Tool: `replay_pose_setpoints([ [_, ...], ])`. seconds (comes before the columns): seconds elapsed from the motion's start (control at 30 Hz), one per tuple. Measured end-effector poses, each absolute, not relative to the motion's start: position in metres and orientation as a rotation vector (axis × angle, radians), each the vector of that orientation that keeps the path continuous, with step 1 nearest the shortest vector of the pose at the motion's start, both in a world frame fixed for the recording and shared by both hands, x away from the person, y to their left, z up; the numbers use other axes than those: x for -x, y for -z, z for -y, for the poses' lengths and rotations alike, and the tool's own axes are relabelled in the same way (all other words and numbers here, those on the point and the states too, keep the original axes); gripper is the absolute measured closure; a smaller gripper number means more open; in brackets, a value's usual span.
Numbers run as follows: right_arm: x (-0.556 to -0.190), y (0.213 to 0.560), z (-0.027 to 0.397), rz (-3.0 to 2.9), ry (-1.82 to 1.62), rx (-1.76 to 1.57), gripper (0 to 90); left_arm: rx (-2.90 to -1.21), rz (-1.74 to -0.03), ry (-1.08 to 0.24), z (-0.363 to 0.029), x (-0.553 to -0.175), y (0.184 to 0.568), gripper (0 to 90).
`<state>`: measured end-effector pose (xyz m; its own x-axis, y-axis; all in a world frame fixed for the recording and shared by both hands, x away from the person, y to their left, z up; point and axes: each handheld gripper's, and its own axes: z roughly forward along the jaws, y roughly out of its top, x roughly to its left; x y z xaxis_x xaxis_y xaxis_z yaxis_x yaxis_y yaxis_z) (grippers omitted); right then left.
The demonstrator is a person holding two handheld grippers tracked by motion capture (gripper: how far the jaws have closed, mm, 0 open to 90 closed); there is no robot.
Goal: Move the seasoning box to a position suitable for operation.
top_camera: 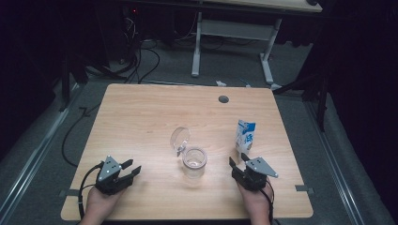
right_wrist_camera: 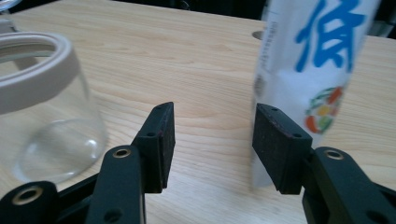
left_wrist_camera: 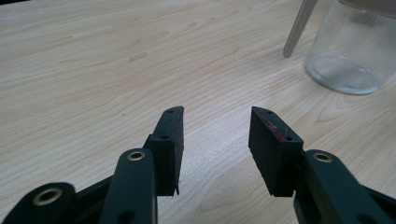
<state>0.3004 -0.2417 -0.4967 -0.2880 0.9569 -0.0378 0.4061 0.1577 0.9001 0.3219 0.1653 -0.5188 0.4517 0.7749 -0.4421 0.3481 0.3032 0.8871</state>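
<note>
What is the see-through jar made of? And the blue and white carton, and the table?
The jar looks like clear glass, maybe hard plastic: the table's grain shows through it, and its base glints. Its pale rim band looks like matte plastic. The carton seems glossy printed paperboard, with folded edges. The table shows light wood grain, likely a smooth laminate.

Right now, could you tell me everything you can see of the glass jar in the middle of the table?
The glass jar is clear, round and looks empty, standing upright near the middle of the wooden table. A pale band rings its open mouth. Its round, clear hinged lid is flipped back and stands tilted behind the mouth, towards the far left. The jar rests on the table between the two grippers; neither touches it. The carton stands apart to its right.
</note>
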Motion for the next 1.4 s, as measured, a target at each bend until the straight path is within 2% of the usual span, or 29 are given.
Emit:
replay_pose_setpoints([
  [0.27, -0.309, 0.486, 0.26, -1.781, -1.052, -1.321, 41.0, -1.3, -1.101, -0.453, -0.158, -0.321, 0.519, 54.8],
  [0.43, -0.323, 0.485, 0.262, -1.768, -1.053, -1.344, 35.9, -1.286, -1.115, -0.448, -0.158, -0.32, 0.52, 54.8],
  [0.6, -0.333, 0.48, 0.257, -1.755, -1.025, -1.335, 36.9, -1.287, -1.103, -0.449, -0.16, -0.317, 0.519, 54.8],
  [0.7, -0.336, 0.476, 0.255, -1.736, -1.005, -1.335, 41.2, -1.273, -1.104, -0.447, -0.162, -0.316, 0.518, 54.8],
  [0.8, -0.34, 0.474, 0.254, -1.741, -0.982, -1.328, 50.4, -1.27, -1.106, -0.442, -0.164, -0.317, 0.518, 54.8],
  [0.9, -0.341, 0.472, 0.256, -1.731, -0.967, -1.333, 63.1, -1.276, -1.101, -0.441, -0.163, -0.316, 0.518, 54.8],
  [1.0, -0.34, 0.471, 0.258, -1.74, -0.982, -1.333, 80.0, -1.272, -1.098, -0.441, -0.162, -0.316, 0.519, 54.8],
  [1.1, -0.341, 0.469, 0.262, -1.751, -0.984, -1.335, 88.0, -1.274, -1.098, -0.442, -0.162, -0.316, 0.519, 54.7],
  [1.3, -0.341, 0.467, 0.277, -1.736, -0.971, -1.361, 90.0, -1.273, -1.103, -0.434, -0.162, -0.316, 0.519, 54.5],
  [1.4, -0.34, 0.467, 0.281, -1.735, -0.996, -1.375, 86.2, -1.275, -1.103, -0.435, -0.162, -0.317, 0.52, 54.4],
])
